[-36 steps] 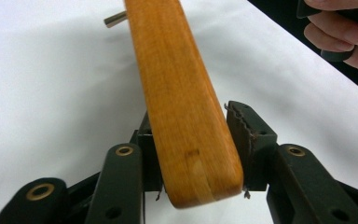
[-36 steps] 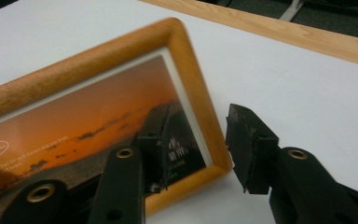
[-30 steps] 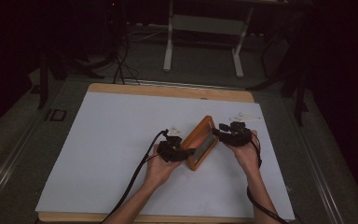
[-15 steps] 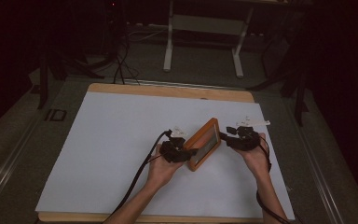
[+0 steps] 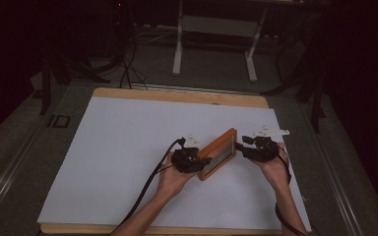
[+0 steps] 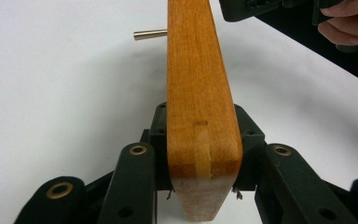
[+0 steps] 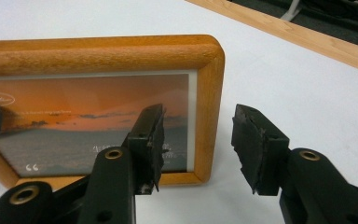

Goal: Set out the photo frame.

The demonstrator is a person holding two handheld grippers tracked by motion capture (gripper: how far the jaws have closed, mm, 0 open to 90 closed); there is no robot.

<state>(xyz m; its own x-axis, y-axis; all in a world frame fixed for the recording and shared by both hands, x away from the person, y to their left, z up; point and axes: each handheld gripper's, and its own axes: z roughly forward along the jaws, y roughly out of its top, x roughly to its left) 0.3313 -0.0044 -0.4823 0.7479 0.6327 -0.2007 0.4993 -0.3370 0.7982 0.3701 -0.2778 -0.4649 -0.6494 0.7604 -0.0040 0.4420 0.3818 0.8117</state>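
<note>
Clamping the picture frame (image 6: 203, 116), left hand-held gripper (image 6: 200, 140); right hand-held gripper (image 7: 198, 140) spread apart.

white sheet (image 5: 128, 162) covers the wooden tabletop (image 5: 177, 95). beyond the tabletop: dim grey floor (image 5: 216, 73), white metal stand legs (image 5: 179, 44), black cables (image 5: 128, 64).

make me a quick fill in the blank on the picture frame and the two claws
1. The left claw is shut on the edge of the wooden ____.
2. The right claw has its jaws ____, with nothing between them.
3. The photo behind the glass shows an ____ sky.
4. The frame stands on a ____ sheet.

Missing words: picture frame; open; orange; white
</note>
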